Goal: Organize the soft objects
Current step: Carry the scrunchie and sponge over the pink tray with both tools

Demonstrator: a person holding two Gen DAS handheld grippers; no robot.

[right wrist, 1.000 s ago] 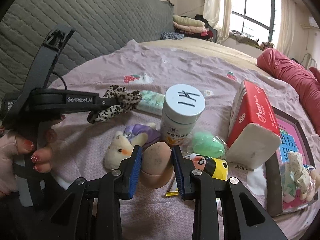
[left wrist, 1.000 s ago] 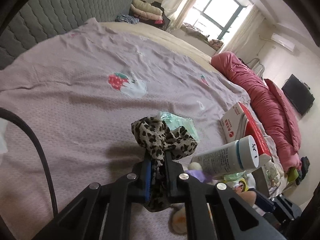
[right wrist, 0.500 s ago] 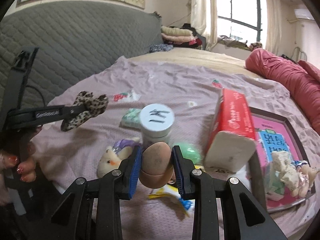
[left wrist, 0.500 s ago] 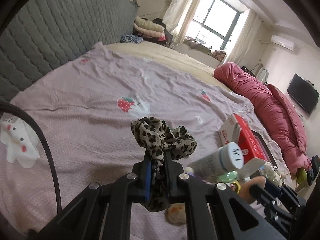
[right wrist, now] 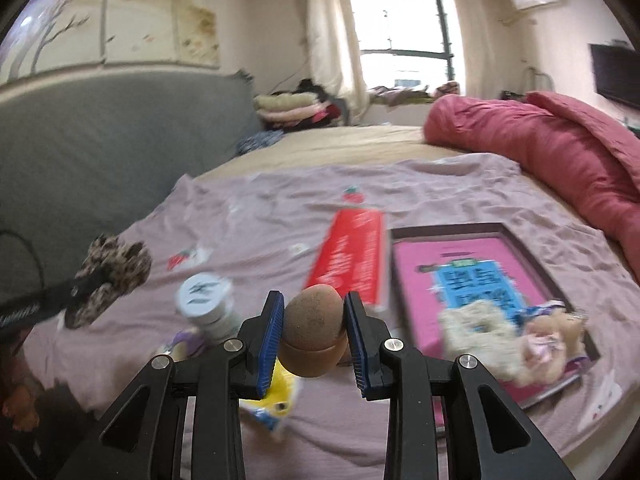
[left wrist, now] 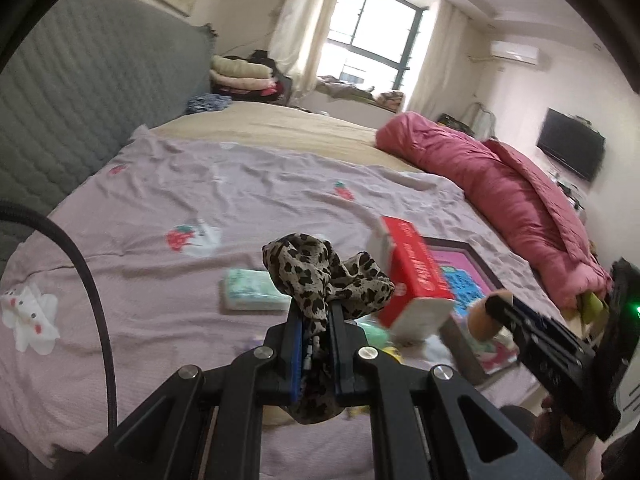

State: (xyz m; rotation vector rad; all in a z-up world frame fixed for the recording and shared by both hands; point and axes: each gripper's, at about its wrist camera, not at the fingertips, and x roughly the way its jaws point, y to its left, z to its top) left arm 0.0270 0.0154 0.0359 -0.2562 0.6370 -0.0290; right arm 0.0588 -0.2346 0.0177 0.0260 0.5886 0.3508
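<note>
- Leopard-print fabric, a scrunchie [left wrist: 324,276], is pinched in the left gripper [left wrist: 314,336]; its jaws stand narrow, with cloth bunched above and trailing below the pads, and it hangs above the mauve sheet [left wrist: 160,200], left of the red box [left wrist: 416,276].
- The right gripper [right wrist: 314,338] is clamped on a brown egg-shaped sponge [right wrist: 314,328], held clear of the bedding, just in front of the red box.
- Both soft items look lifted off, so the step in hand is probably carrying them to a gathering spot; which spot I cannot tell.
- To do it well: hold both grips firm, since the scrunchie's loose tail could slip free.
- Carry high enough to pass over the white-capped bottle [right wrist: 206,300] beside the box, and set down before loosening.
</note>
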